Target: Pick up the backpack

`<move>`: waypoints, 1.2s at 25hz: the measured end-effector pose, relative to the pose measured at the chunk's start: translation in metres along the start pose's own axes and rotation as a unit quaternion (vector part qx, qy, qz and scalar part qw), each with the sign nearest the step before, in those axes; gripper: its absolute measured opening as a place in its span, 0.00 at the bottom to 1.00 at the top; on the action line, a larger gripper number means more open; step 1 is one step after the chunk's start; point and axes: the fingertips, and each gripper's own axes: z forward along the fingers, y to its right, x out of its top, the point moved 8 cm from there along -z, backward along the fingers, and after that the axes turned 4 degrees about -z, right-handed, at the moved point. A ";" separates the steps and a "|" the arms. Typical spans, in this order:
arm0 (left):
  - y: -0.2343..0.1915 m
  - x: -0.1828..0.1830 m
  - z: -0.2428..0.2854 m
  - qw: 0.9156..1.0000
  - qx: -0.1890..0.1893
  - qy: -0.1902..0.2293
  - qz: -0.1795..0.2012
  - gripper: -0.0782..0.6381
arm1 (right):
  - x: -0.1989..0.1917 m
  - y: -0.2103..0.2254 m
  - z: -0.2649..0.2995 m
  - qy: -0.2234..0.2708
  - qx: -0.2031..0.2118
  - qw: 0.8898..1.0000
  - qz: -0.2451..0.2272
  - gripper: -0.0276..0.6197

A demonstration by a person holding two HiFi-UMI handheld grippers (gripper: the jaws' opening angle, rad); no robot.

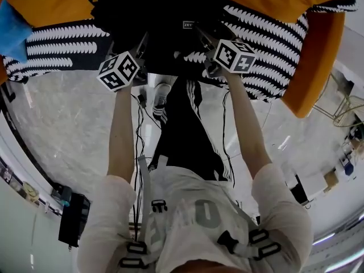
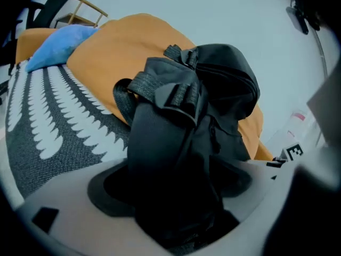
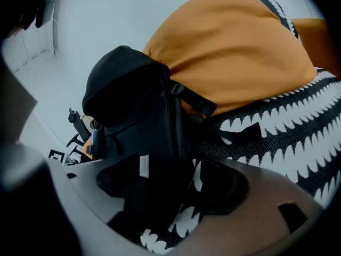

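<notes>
On the orange sofa (image 1: 318, 67), over a black-and-white throw (image 1: 62, 44), the black backpack (image 1: 159, 16) stands against an orange cushion (image 3: 229, 52), its top cut off in the head view. The left gripper view alone shows the whole blue pillow (image 2: 58, 44). The left gripper (image 2: 176, 196) and right gripper (image 3: 170, 191) each pinch backpack fabric — dark, hard to read.

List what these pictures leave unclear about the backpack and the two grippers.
- Head view: the backpack top is cut off by the upper edge.
- Head view: tips of the left gripper and right gripper vanish against black fabric.
- Right gripper view: whether the jaws pinch the strap; too dark.
</notes>
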 end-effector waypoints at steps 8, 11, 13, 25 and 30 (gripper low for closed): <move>0.002 -0.001 0.008 0.998 -0.021 -0.038 0.046 0.48 | -0.005 -0.009 0.009 -0.005 0.004 1.000 0.001 0.37; 0.000 0.000 0.006 0.998 -0.031 -0.044 0.042 0.42 | -0.005 -0.018 0.009 -0.007 -0.005 1.000 -0.026 0.29; 0.001 0.004 0.004 0.997 -0.035 -0.053 0.041 0.38 | -0.004 -0.024 0.007 -0.009 -0.012 0.999 -0.047 0.26; 0.090 0.083 -0.070 0.991 -0.042 -0.010 0.123 0.24 | 0.083 -0.083 -0.068 0.035 -0.035 0.993 -0.110 0.19; 0.152 0.139 -0.118 0.987 -0.058 0.033 0.144 0.21 | 0.149 -0.123 -0.131 0.086 -0.043 0.987 -0.129 0.17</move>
